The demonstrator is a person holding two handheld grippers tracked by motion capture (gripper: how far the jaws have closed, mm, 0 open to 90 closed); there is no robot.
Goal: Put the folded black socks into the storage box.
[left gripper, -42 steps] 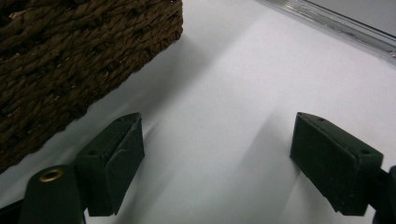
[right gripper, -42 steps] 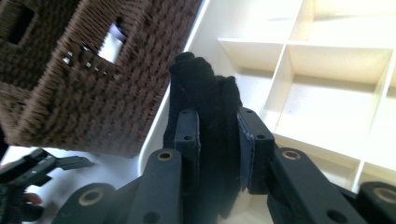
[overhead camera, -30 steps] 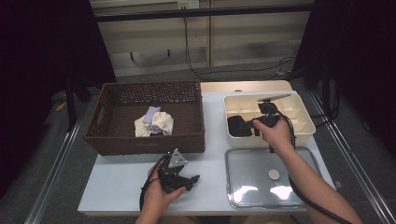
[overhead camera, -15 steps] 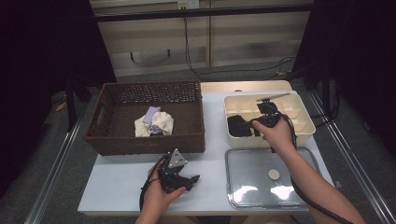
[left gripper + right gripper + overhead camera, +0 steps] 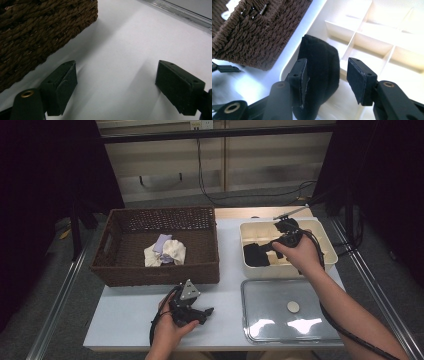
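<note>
Beside sock [image 5: 319,75] — wicker basket [image 5: 254,32].

I work in what looks like a lab recording bay: my white table [image 5: 125,320] stands between black curtains [image 5: 45,180], cables [image 5: 215,190] hang along the back wall, and metal rails [image 5: 60,305] run along the floor.

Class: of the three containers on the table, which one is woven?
The brown basket on the left, holding pale cloths. The cream divided box and clear tray are smooth plastic.

Wicker basket [image 5: 159,270] — crumpled cloths [image 5: 165,251] inside; clear lid [image 5: 280,330] — white disc [image 5: 293,307].
</note>
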